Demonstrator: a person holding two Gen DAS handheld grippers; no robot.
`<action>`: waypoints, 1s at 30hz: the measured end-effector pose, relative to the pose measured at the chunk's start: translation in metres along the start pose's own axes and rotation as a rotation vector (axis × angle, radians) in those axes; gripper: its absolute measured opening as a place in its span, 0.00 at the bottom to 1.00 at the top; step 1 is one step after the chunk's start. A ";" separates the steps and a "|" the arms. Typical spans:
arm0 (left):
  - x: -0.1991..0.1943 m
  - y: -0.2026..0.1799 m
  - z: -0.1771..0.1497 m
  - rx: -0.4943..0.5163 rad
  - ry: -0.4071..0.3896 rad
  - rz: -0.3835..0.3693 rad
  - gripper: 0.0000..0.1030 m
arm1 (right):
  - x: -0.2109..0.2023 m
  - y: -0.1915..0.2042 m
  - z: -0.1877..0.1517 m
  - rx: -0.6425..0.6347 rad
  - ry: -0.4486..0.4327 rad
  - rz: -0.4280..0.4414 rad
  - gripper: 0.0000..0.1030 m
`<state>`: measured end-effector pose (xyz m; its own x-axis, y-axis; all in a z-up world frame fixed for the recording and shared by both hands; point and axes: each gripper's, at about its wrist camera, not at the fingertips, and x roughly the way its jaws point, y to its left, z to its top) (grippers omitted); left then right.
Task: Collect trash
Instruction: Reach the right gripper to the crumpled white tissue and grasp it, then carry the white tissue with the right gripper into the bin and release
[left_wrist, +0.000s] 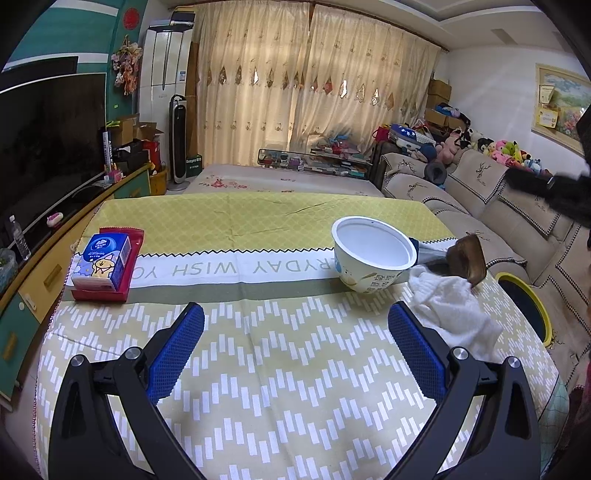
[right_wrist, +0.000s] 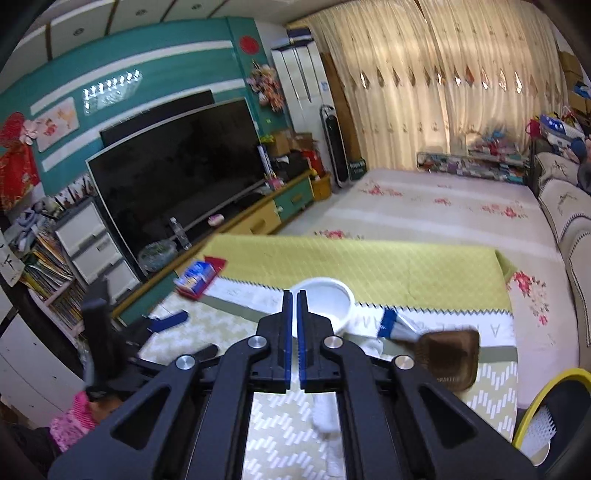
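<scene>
Right gripper (right_wrist: 296, 295) closed, empty, above the white crumpled paper tissue (right_wrist: 325, 410). Left gripper (left_wrist: 295, 321) open; tissue beside its right finger

The left claw (left_wrist: 295, 347) is a matte black plastic frame of two broad angular arms with triangular cut-outs, joined by linkage bars pinned with round silver screws. Each finger carries a long blue pad (left_wrist: 177, 350) with a fine mesh-like texture. The right claw (right_wrist: 294, 332) is built the same way: black arms, silver pivots, and slim blue pads (right_wrist: 287, 332). A pink patterned sleeve (right_wrist: 74, 421) shows at the lower left of the right wrist view.
</scene>
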<state>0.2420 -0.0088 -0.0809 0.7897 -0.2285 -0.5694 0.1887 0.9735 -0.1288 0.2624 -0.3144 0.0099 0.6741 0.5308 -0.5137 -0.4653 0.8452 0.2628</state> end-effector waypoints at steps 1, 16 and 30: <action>0.000 0.000 0.000 0.000 0.000 -0.001 0.95 | -0.005 0.002 0.002 -0.004 -0.010 0.003 0.00; -0.002 -0.006 0.000 0.014 -0.010 -0.003 0.95 | 0.078 -0.048 -0.075 0.043 0.293 -0.253 0.46; -0.001 -0.010 -0.003 0.037 -0.009 0.002 0.95 | 0.025 -0.035 -0.068 0.082 0.176 -0.151 0.06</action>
<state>0.2379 -0.0180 -0.0818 0.7952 -0.2271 -0.5623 0.2086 0.9731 -0.0981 0.2562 -0.3348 -0.0673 0.6187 0.3849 -0.6849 -0.3139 0.9203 0.2337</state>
